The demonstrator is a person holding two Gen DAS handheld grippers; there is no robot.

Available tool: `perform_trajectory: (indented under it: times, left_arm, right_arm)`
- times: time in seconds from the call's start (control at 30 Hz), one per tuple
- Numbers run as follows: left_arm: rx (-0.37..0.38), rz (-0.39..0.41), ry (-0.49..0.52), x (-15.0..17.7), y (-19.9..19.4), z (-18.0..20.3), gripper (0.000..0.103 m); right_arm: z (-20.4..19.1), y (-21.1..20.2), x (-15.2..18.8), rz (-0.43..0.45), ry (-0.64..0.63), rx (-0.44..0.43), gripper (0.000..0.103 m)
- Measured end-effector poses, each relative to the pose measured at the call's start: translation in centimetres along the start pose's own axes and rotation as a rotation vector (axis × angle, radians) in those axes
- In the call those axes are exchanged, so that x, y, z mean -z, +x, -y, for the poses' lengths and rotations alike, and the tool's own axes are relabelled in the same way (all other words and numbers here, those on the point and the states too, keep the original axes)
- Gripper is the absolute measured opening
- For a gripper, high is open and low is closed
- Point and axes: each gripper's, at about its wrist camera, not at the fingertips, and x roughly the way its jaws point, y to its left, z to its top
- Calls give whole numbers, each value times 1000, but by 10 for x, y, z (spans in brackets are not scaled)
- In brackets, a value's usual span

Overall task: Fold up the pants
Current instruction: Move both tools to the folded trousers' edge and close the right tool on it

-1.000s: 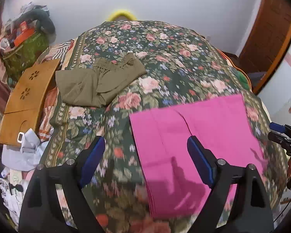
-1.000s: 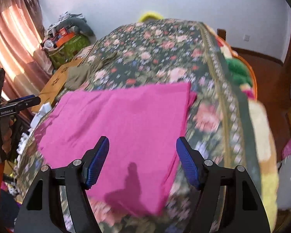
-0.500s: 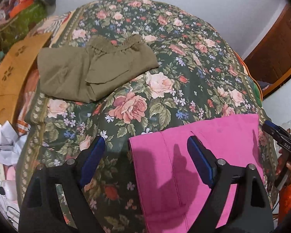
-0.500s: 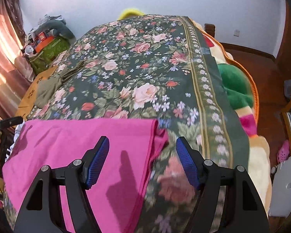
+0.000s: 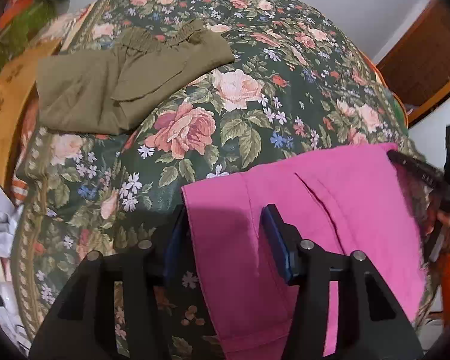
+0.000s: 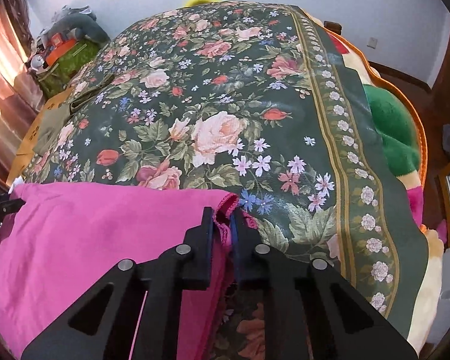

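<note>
The pink pants (image 5: 330,225) lie flat on the floral bedspread (image 5: 225,105) at its near edge; they also show in the right wrist view (image 6: 90,240). My left gripper (image 5: 222,237) straddles the pants' left far corner, its jaws half closed with a gap still showing between them. My right gripper (image 6: 223,231) is shut on the pants' right far corner, the pink hem bunched between its jaws. The right gripper also shows at the right edge of the left wrist view (image 5: 417,171).
Folded olive-green pants (image 5: 120,84) lie at the far left of the bed. A wooden board (image 5: 6,114) and clutter sit off the bed's left side. A green plush blanket (image 6: 390,132) hangs off the right side. Door at the right.
Both grippers moved forward and down to the pants' far corners. The right gripper closed on its corner. The left gripper's jaws narrowed around the other corner.
</note>
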Motion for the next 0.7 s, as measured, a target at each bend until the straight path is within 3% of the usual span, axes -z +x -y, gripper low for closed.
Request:
perform_trajectory:
  times: [0.23,0.47,0.5,0.63,0.7]
  left_arm:
    - [-105,58,52,10,-4,11,52]
    - [-128,59,42,12,-6,9,59]
    - [-141,62,50,13,-7,9,63]
    - [-138,69,64,14,-21,6,64]
    - [-141,84,75,14,-31,7,65]
  right_arm:
    - [-9,3,1,15,-53,72,4]
    - [-14,8,1,6,-81,117,4]
    - [-13,7,0,3,-77,112,5]
    - [-15,-10,-2,30,-99,99,8]
    - [-24,-29,-4,71,-137,95,16]
